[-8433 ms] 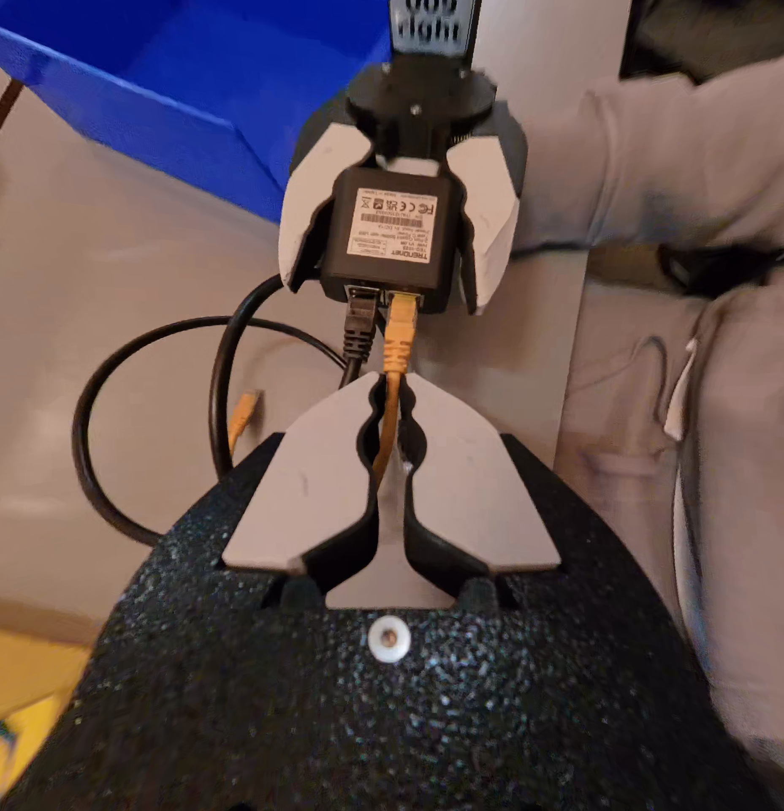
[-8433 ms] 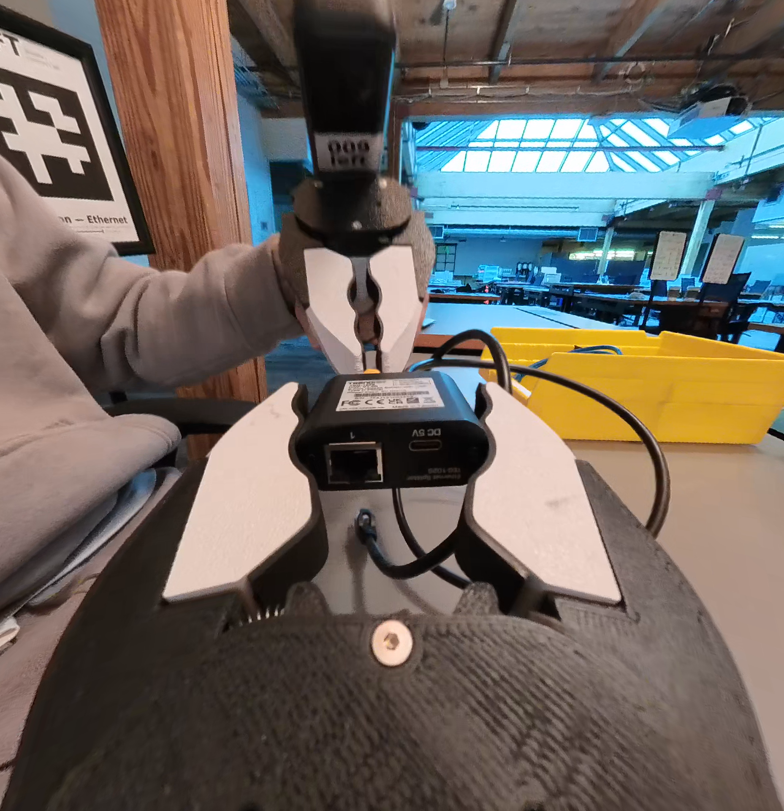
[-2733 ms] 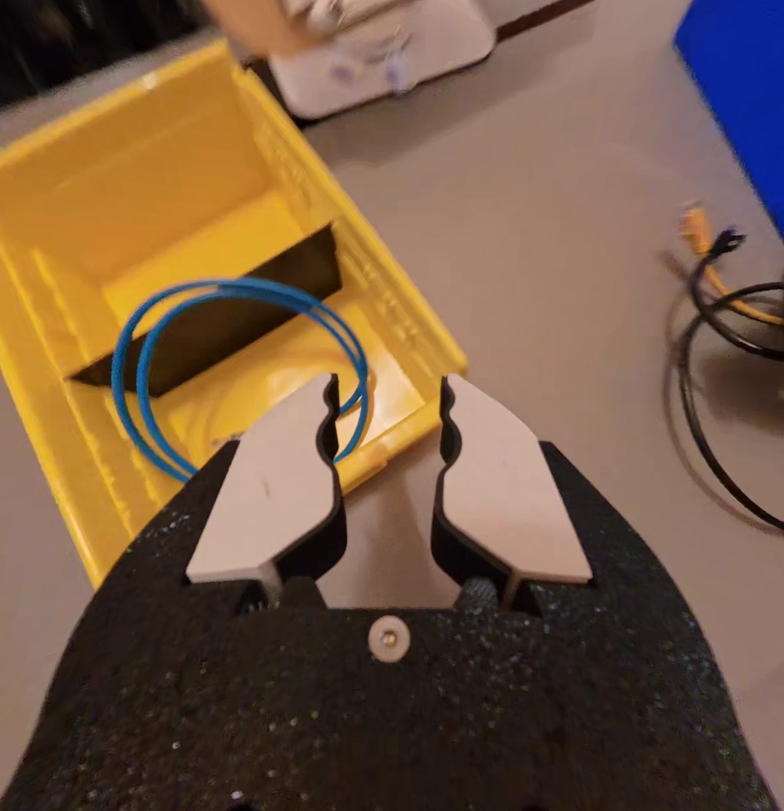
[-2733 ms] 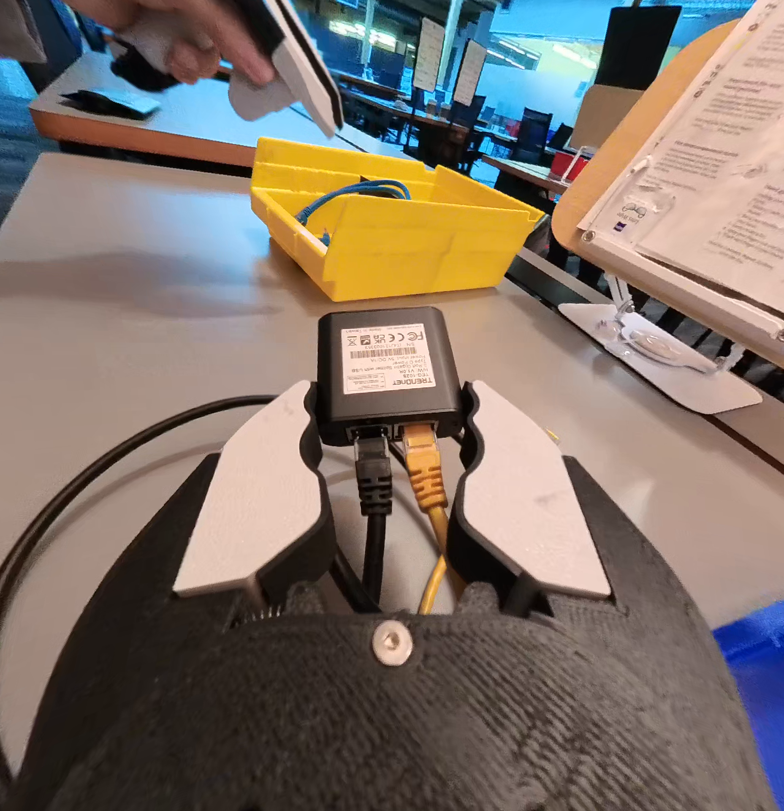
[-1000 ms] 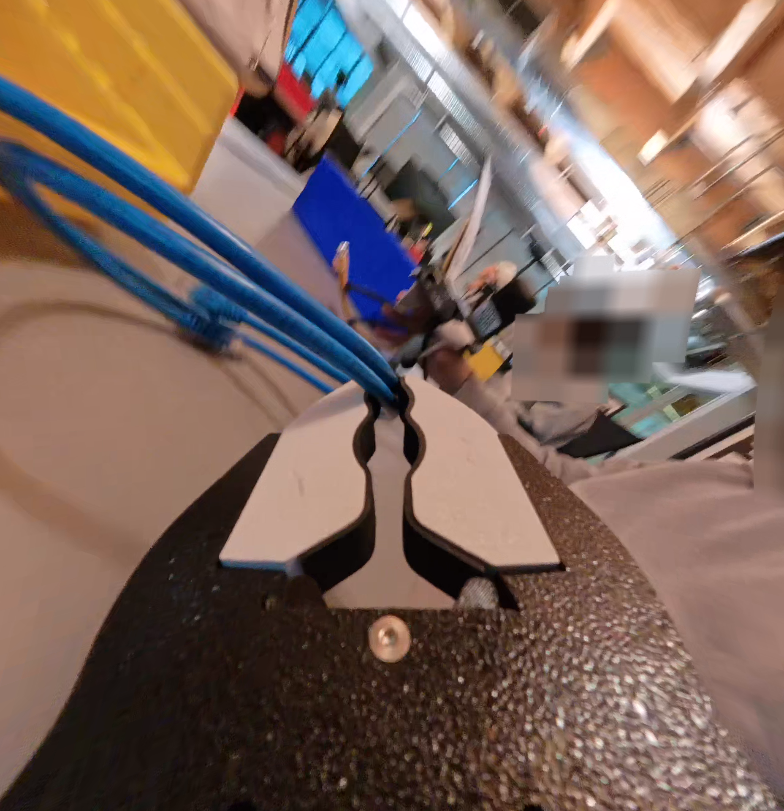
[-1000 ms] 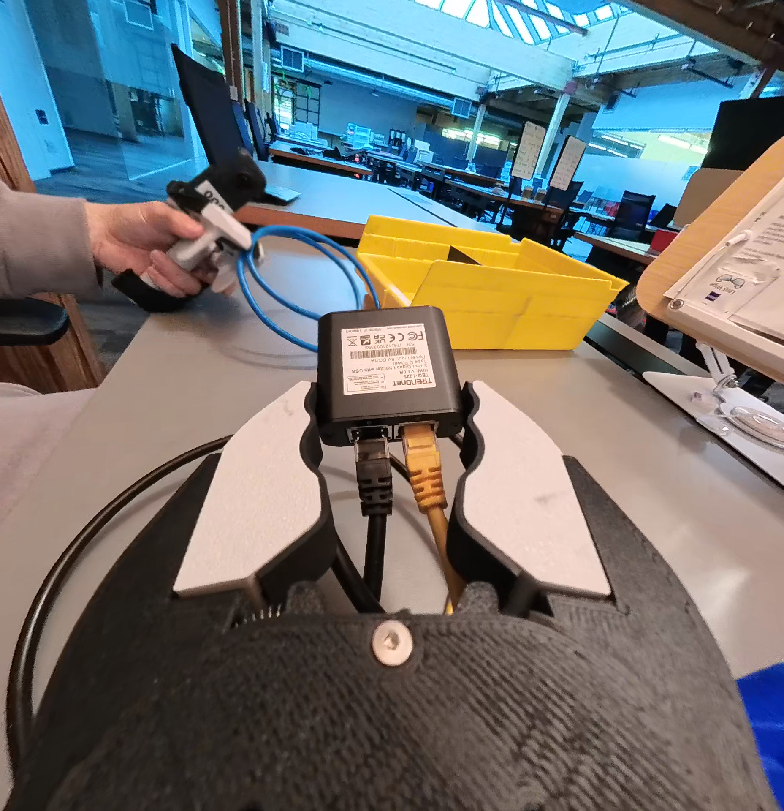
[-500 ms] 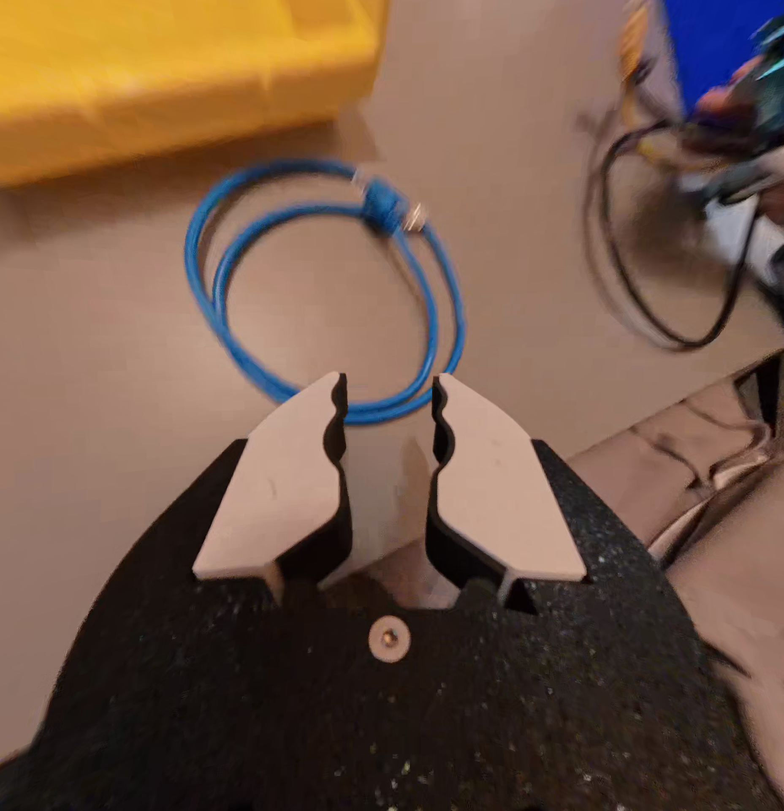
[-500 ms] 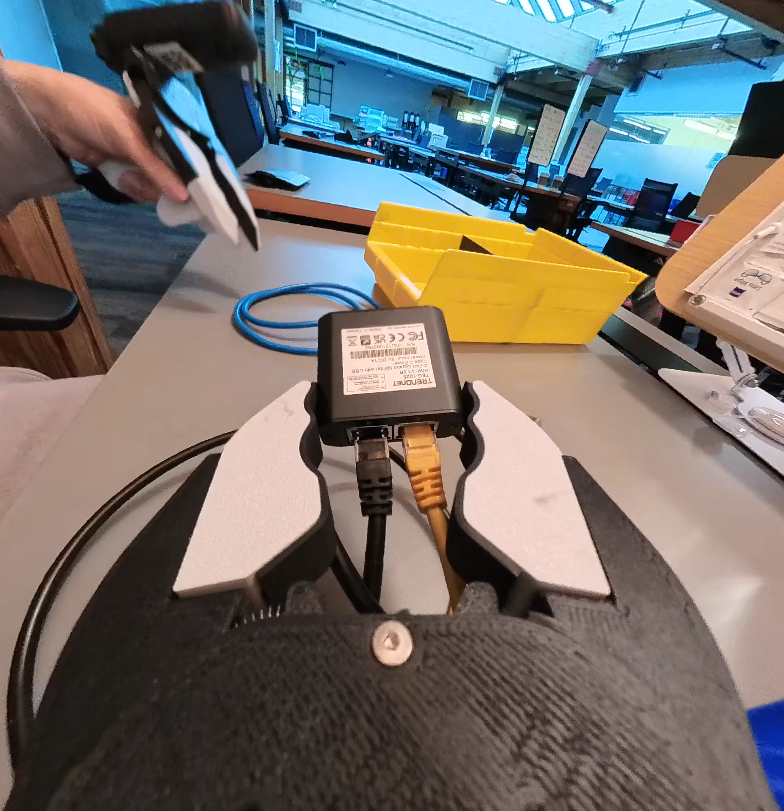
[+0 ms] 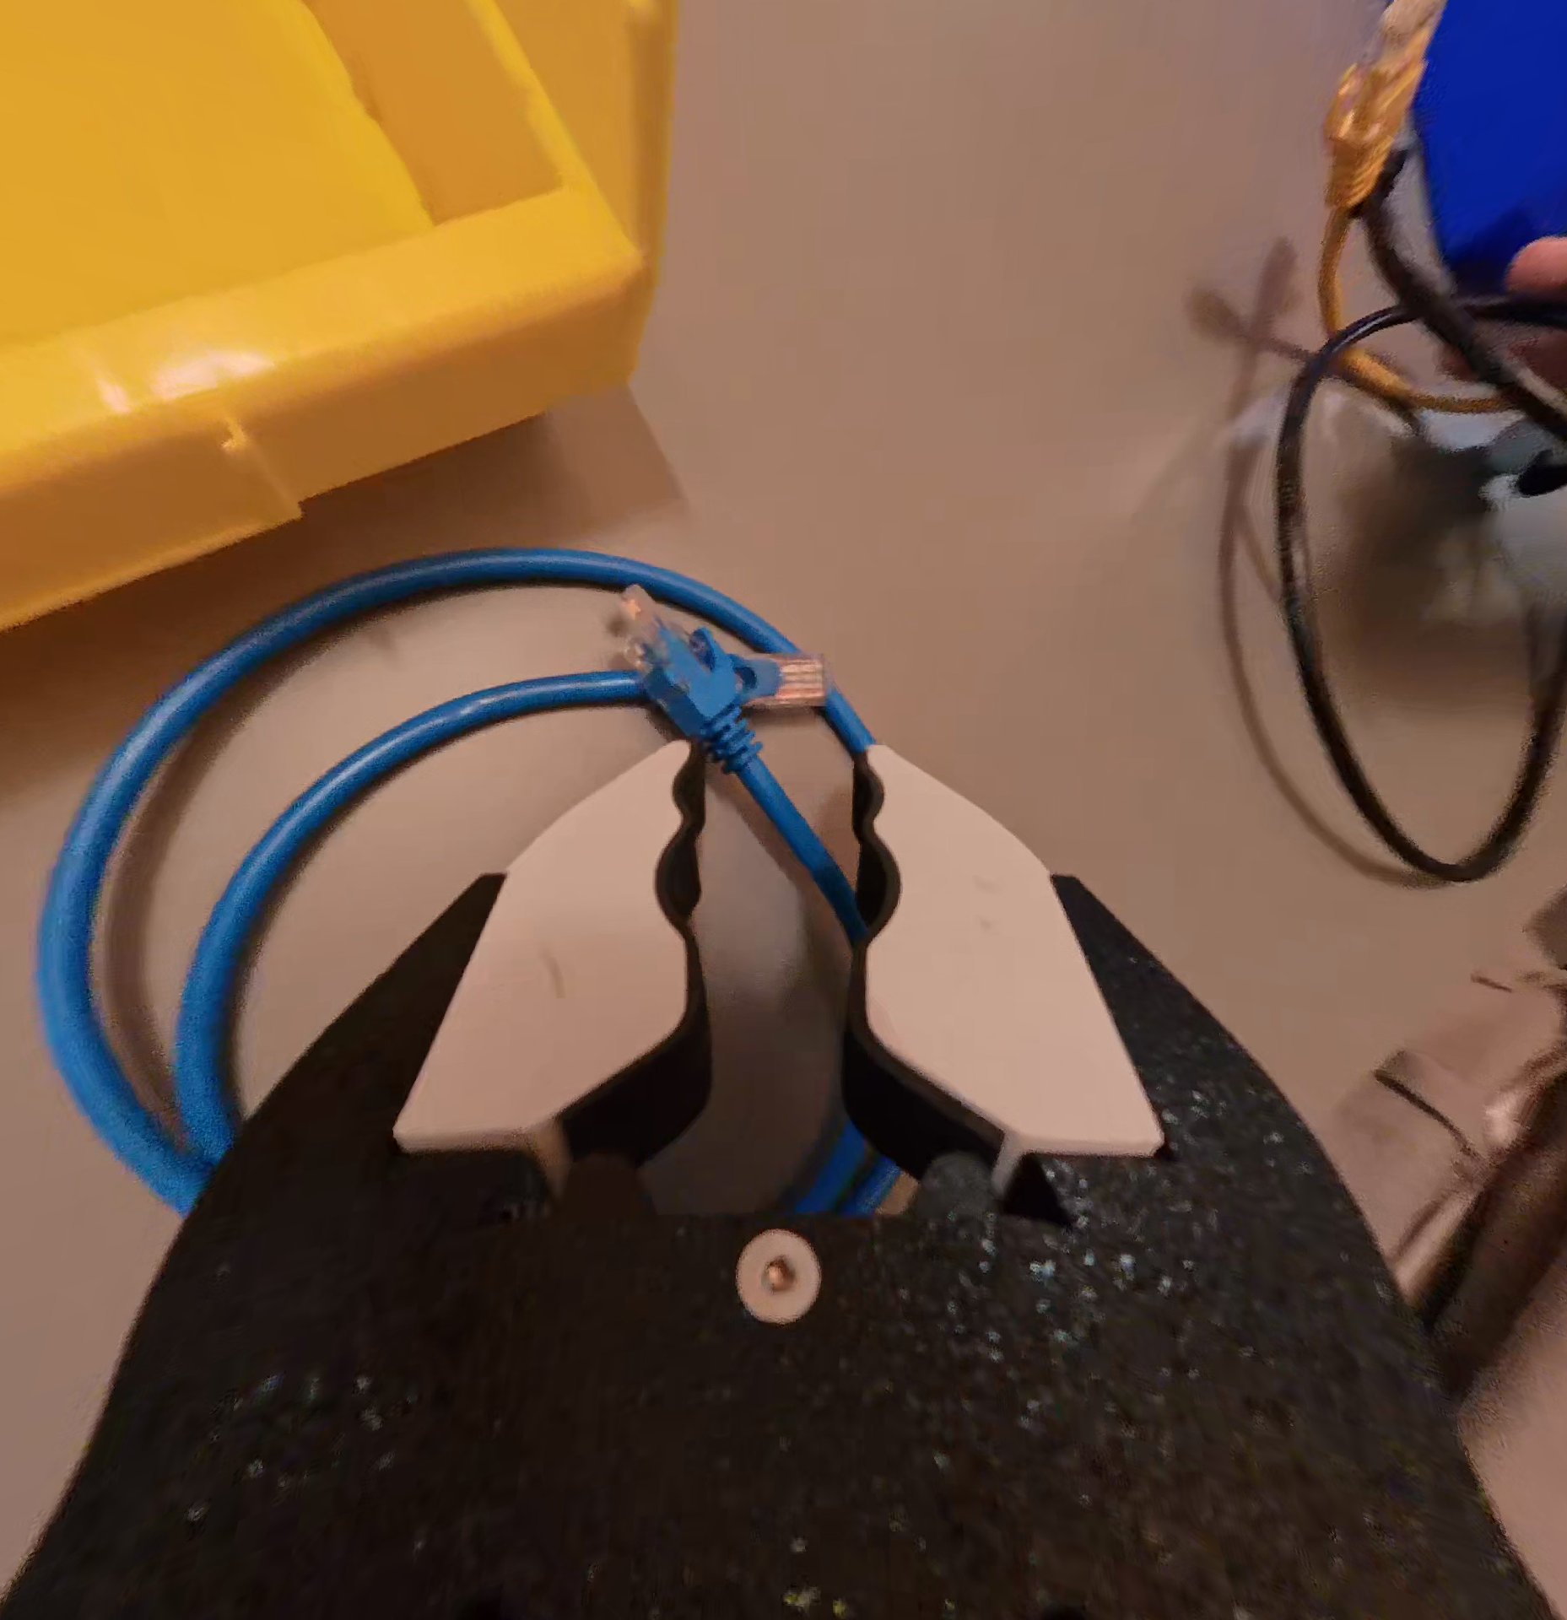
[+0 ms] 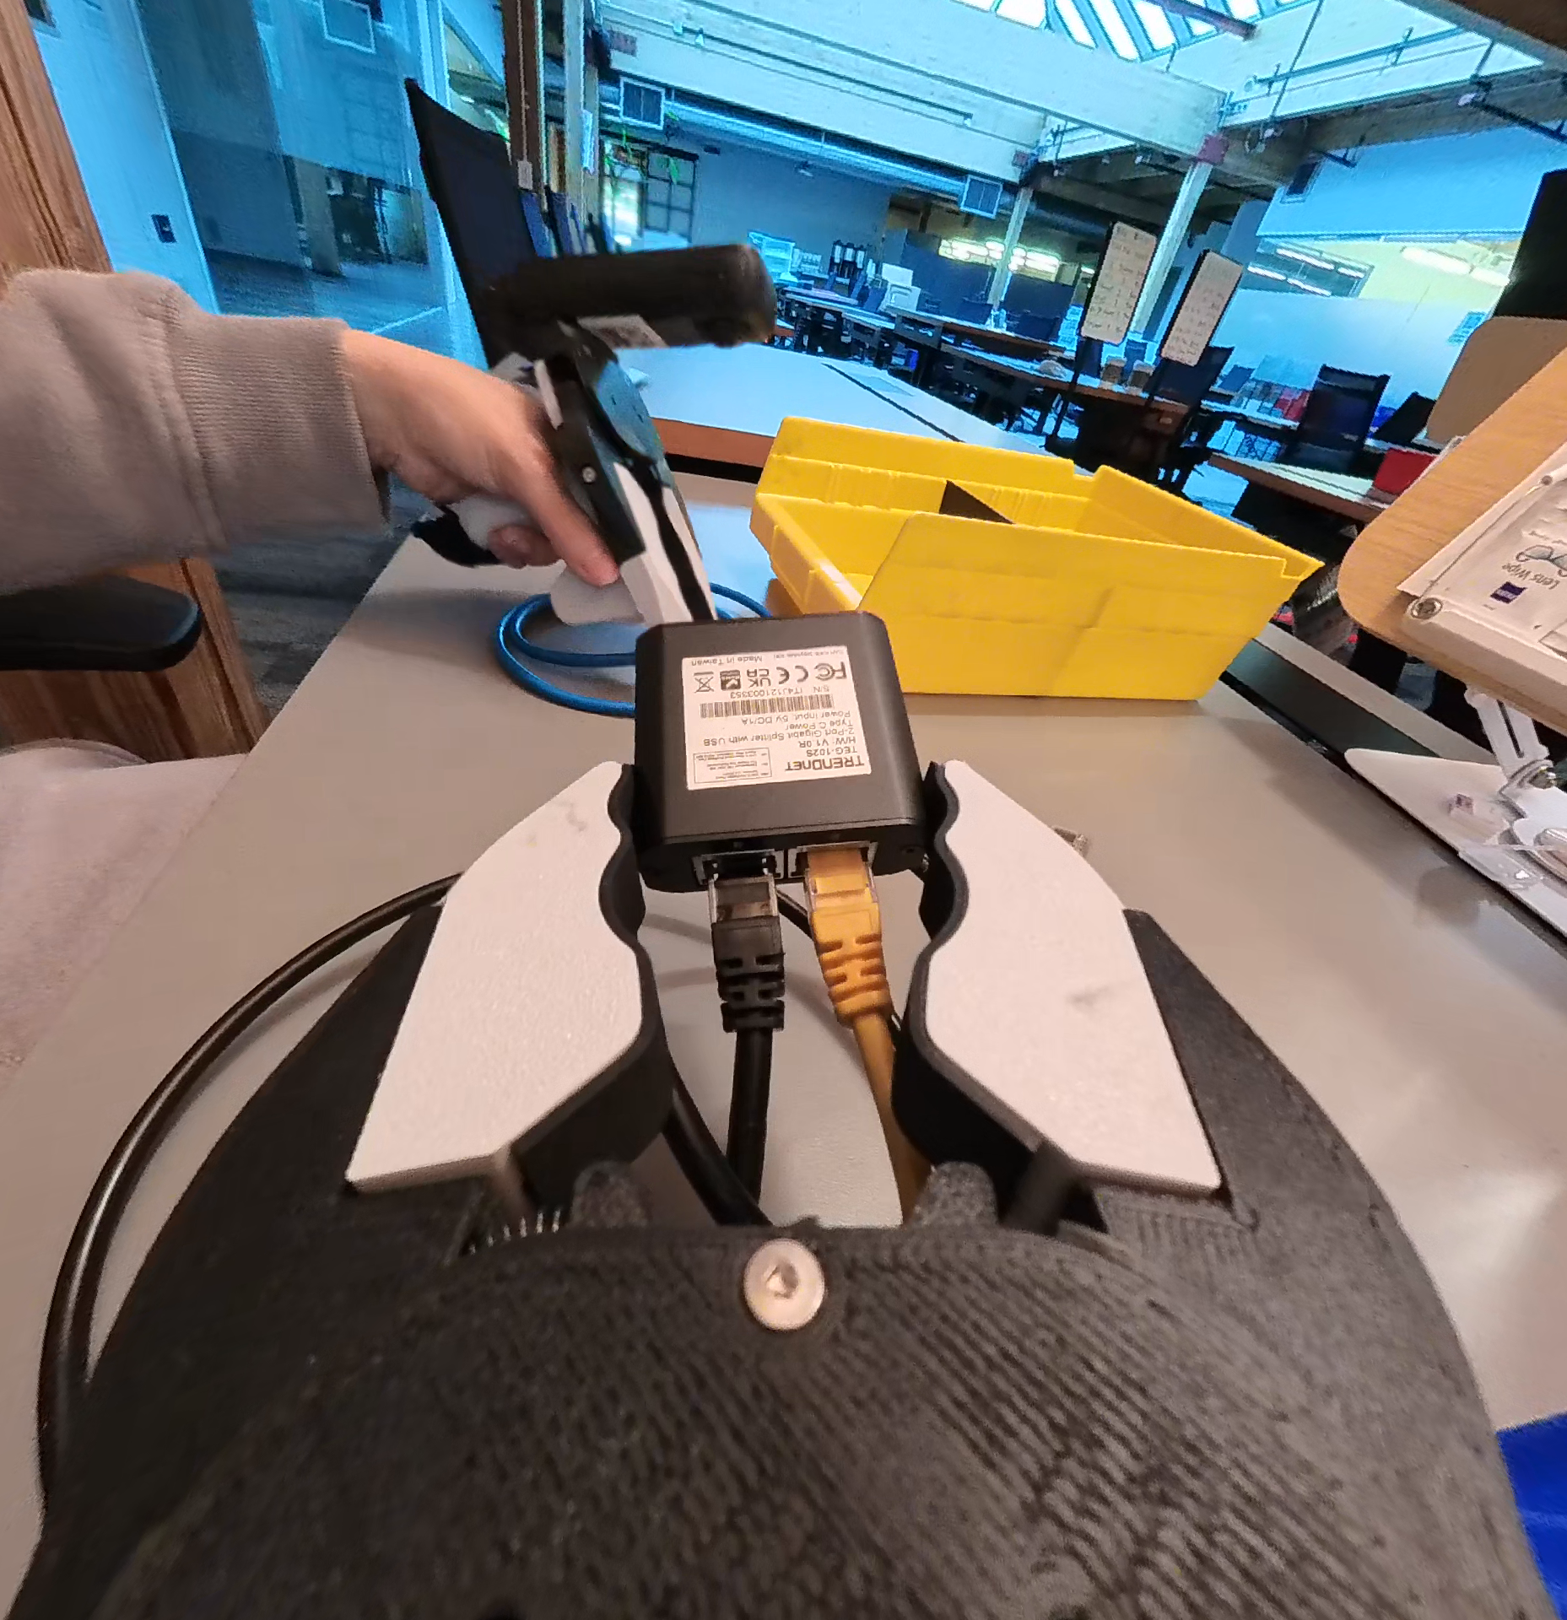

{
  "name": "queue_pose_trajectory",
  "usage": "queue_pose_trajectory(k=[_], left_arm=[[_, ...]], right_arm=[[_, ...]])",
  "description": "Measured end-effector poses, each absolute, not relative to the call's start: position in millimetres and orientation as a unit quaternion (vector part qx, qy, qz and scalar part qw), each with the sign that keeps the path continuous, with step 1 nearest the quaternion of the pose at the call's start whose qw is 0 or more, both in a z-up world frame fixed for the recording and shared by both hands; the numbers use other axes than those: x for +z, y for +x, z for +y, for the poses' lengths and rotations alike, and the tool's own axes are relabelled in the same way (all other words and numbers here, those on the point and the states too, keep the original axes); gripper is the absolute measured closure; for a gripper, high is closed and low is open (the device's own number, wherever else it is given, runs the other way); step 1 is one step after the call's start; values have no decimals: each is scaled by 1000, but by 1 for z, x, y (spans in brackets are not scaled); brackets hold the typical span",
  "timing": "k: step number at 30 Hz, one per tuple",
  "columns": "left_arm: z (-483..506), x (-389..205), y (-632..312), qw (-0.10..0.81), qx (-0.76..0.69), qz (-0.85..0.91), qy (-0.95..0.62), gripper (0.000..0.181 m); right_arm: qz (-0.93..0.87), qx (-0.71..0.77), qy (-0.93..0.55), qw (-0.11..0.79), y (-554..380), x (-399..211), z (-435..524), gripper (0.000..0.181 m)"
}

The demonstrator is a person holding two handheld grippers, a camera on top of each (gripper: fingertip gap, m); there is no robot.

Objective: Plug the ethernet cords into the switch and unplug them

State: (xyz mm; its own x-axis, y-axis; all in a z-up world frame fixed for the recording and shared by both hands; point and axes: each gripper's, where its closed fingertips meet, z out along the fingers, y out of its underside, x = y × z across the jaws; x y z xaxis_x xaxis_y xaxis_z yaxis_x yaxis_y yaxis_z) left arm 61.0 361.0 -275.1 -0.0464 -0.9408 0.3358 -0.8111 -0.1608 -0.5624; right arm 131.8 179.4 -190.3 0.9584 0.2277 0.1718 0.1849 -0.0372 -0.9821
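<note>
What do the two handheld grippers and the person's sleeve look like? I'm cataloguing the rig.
Both the left gripper and the right gripper have pale grey, pointed fingers with wavy black inner pads, set in a speckled black body with a silver screw. Seen from the right wrist view, the left gripper has a black top block and white handle. The sleeve is grey fleece.

The left gripper (image 9: 775,763) hangs with its jaws apart over a coiled blue ethernet cord (image 9: 236,745) on the grey table (image 9: 937,351) — one strand runs between the fingers (image 9: 569,955), untouched. A yellow bin (image 9: 324,333) stands just beyond the coil; black and yellow cords (image 9: 1341,614) blur at the right.
</note>
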Motion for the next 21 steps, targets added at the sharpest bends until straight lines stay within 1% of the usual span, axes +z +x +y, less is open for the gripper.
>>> queue_pose_trajectory(k=[1, 5, 8, 9, 11, 15, 18, 21], left_arm=[[357, -275, 61, 73, -353, 632, -686, 150], [342, -270, 59, -49, -448, 571, -686, 155], [334, -264, 55, -130, -499, 520, -680, 153], [334, -266, 54, -141, -501, 512, -683, 156], [335, -267, 55, -155, -504, 491, -694, 157], [335, -268, 61, -150, -494, 486, -705, 160], [331, -264, 63, -155, -513, 479, -695, 166], [333, -259, 67, -176, -552, 433, -691, 167]], right_arm=[[-143, 17, -719, 680, 132, -190, 179, 119], [-146, 20, -716, 682, 131, -189, 178, 119], [-148, 20, -717, 681, 130, -189, 178, 119], [-149, 20, -717, 681, 130, -190, 178, 119], [-148, 20, -718, 680, 130, -190, 178, 119], [-148, 20, -719, 678, 130, -191, 179, 119], [-153, 16, -720, 677, 128, -191, 179, 120], [-159, 13, -722, 673, 127, -193, 179, 119]])
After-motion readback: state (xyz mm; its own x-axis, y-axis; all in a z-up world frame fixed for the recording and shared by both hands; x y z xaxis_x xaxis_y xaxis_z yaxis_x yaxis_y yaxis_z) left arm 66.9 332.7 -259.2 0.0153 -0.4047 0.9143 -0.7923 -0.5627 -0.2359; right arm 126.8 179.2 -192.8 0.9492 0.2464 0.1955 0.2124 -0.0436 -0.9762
